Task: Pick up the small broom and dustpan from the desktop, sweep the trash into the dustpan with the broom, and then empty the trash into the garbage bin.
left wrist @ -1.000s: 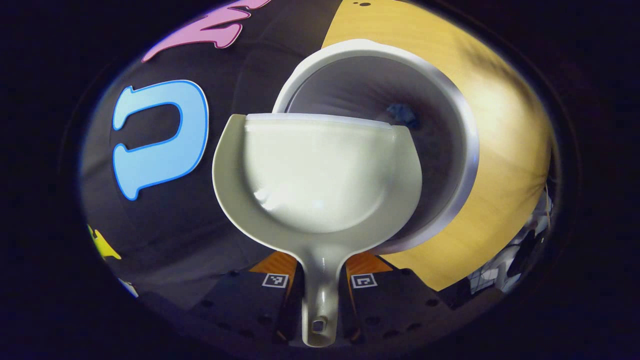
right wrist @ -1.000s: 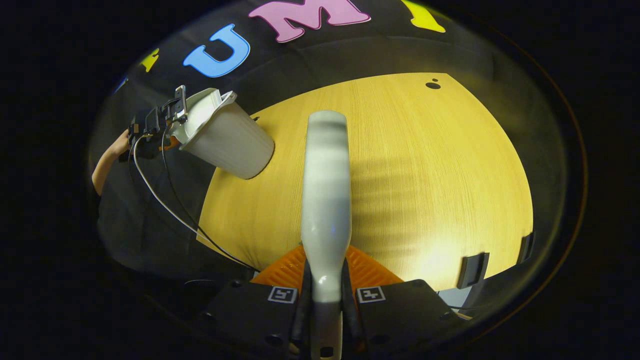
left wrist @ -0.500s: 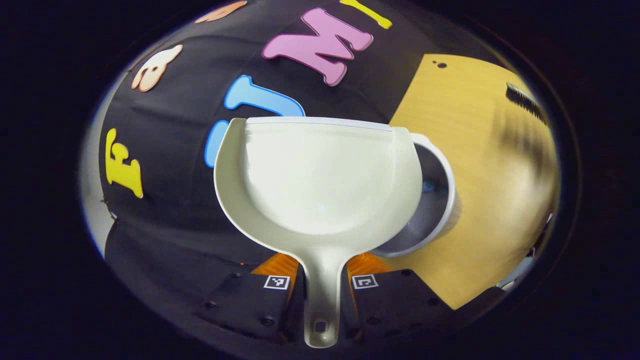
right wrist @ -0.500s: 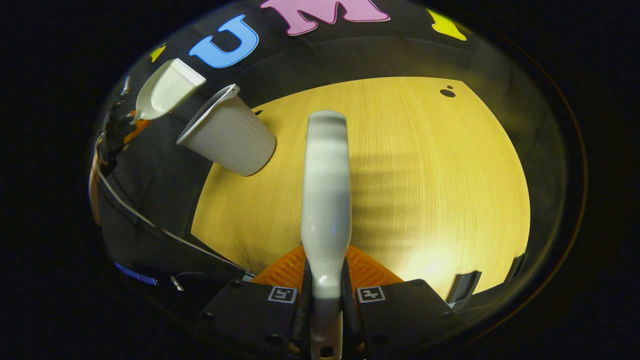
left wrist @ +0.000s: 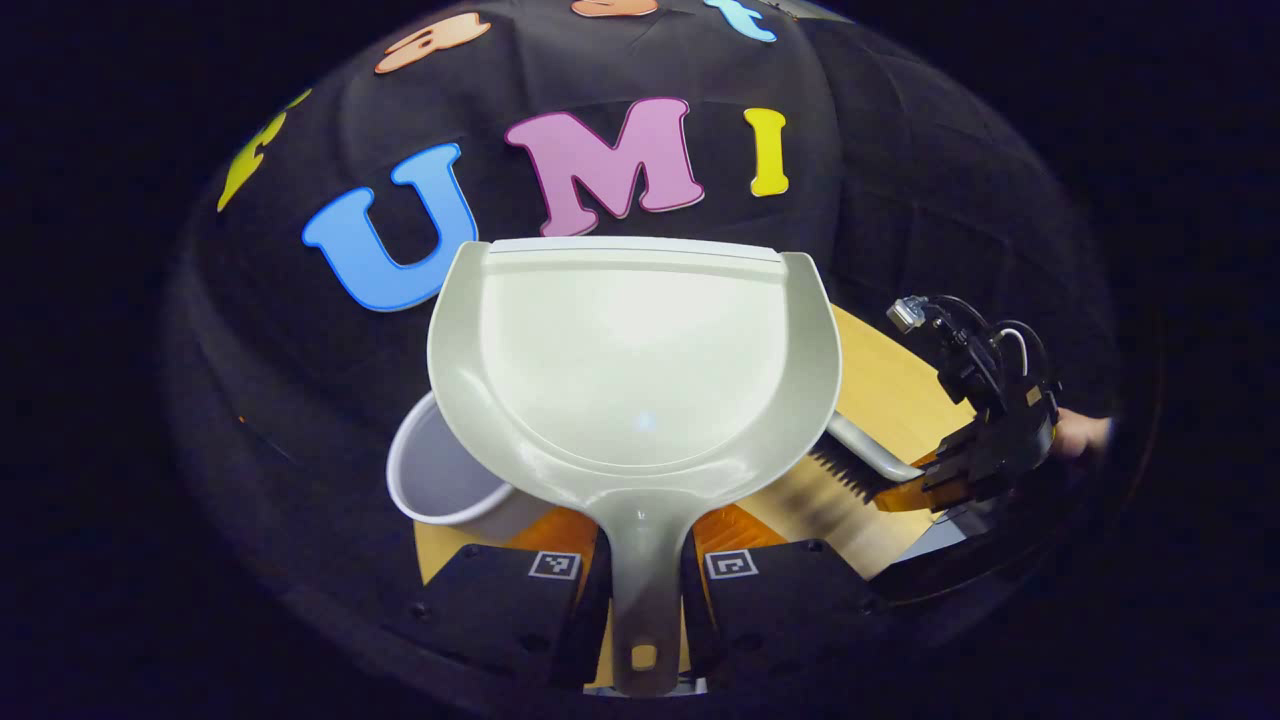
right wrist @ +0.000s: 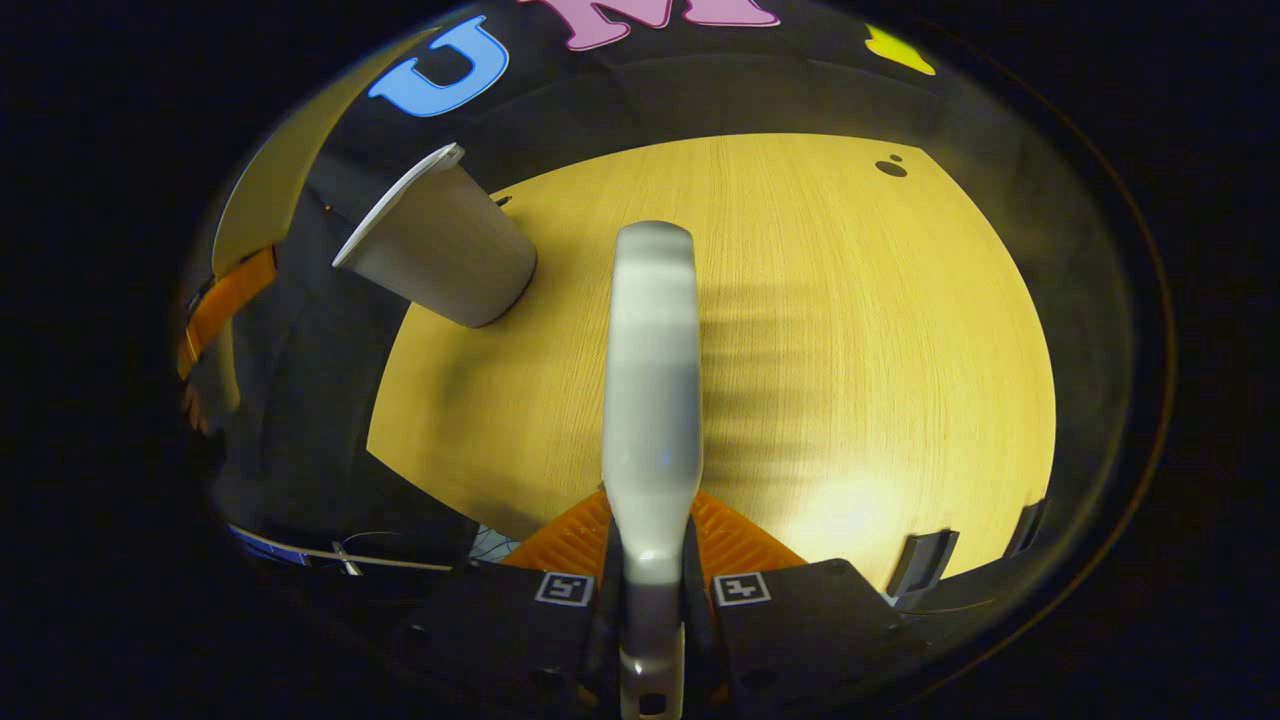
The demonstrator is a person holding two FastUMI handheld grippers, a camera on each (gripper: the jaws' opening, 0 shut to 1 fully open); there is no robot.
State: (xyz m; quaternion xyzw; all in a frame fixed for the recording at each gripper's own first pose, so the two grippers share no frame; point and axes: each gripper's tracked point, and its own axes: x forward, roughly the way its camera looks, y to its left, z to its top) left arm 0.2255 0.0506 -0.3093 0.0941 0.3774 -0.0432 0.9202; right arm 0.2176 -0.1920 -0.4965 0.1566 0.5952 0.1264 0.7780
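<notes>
Both tools pinch handles: my left tool (left wrist: 640,590) holds the empty dustpan (left wrist: 632,360) level above the bin (left wrist: 445,485); my right tool (right wrist: 650,610) keeps the broom (right wrist: 652,380) over the table (right wrist: 850,350).

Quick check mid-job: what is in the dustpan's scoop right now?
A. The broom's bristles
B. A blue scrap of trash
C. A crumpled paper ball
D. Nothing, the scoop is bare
D: in the left gripper view the dustpan, held by its handle in the left gripper, shows a clean bare scoop; the garbage bin sits below it on the desktop.
</notes>
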